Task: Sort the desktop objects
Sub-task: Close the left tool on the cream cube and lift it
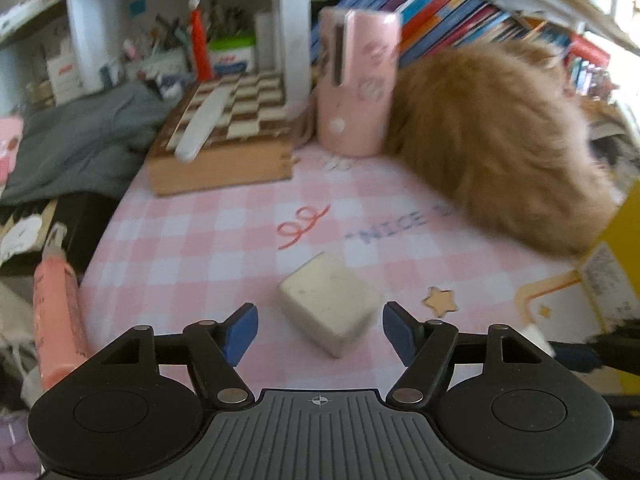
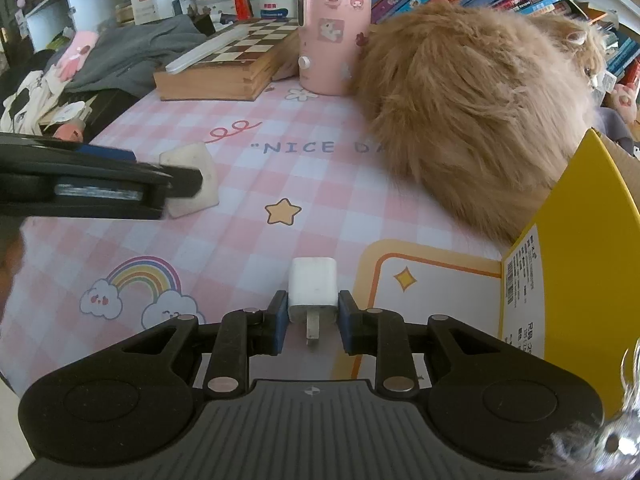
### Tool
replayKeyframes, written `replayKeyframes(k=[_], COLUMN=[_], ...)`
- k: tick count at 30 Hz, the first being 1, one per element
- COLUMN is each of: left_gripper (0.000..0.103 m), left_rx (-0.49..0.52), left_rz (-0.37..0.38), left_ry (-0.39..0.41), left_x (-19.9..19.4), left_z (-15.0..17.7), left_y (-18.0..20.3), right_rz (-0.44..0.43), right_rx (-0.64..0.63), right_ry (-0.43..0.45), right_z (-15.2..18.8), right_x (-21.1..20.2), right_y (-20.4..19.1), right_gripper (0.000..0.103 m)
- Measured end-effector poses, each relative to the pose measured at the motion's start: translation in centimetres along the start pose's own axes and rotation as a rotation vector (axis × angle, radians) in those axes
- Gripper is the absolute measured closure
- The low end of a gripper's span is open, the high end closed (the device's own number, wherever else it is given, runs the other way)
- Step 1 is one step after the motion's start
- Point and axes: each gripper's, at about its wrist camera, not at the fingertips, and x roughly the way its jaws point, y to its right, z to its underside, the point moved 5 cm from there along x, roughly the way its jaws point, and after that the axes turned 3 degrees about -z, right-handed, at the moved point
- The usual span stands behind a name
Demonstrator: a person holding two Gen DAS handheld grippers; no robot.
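Left hand-held gripper [image 1: 320,330] hangs open above a cream block [image 1: 330,304] near a fluffy orange cat [image 1: 500,140]; right hand-held gripper [image 2: 313,318] clamps a white charger [image 2: 313,290].

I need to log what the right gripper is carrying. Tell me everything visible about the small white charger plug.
The small white charger plug is a rounded, glossy block that looks like plastic, slightly scuffed. One metal prong shows, pointing back toward the camera. The right gripper is shut on it, blue pads pressing its two sides. It sits just above or on the pink checked mat; which cannot be told.
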Motion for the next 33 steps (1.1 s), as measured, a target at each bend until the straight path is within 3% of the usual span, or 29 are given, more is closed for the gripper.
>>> replayKeyframes(k=[3, 6, 10, 14, 20, 22, 24, 33], left_gripper=[0.036, 0.060, 0.073, 0.076, 0.078, 0.078, 0.079, 0.079], left_rx=[-0.045, -0.068, -0.053, -0.092, -0.164, -0.185, -0.194, -0.217], left_rz=[0.026, 0.079, 0.072, 0.112, 0.155, 0.163, 0.166, 0.190], left_ry=[-0.028, -0.042, -0.032, -0.009, 0.012, 0.010, 0.012, 0.049], left_x=[0.8, 1.0, 0.5, -1.4, -4.4, -4.9, -5.3, -7.2], left_z=[0.2, 0.3, 0.4, 0.2, 0.6, 0.9, 1.2, 1.2], left_y=[-0.5, -0.4, 0.3, -0.2, -1.2, -1.4, -1.5, -2.1], right_rz=[-0.003, -0.001, 0.003, 0.014, 0.011, 0.014, 0.011, 0.002], right_rx=[-0.006, -0.008, -0.004, -0.002, -0.005, -0.002, -0.002, 0.000], right_ry=[0.000, 0.001, 0.000, -0.005, 0.002, 0.011, 0.023, 0.053], right_z=[0.0, 0.0, 0.0, -0.2, -0.5, -0.6, -0.6, -1.0], right_x=[0.0, 0.1, 0.1, 0.3, 0.6, 0.7, 0.7, -0.4], right_y=[0.0, 0.1, 0.2, 0.4, 0.4, 0.5, 0.4, -0.5], right_gripper=[0.078, 0.075, 0.070, 0.062, 0.061, 0.065, 0.080, 0.080])
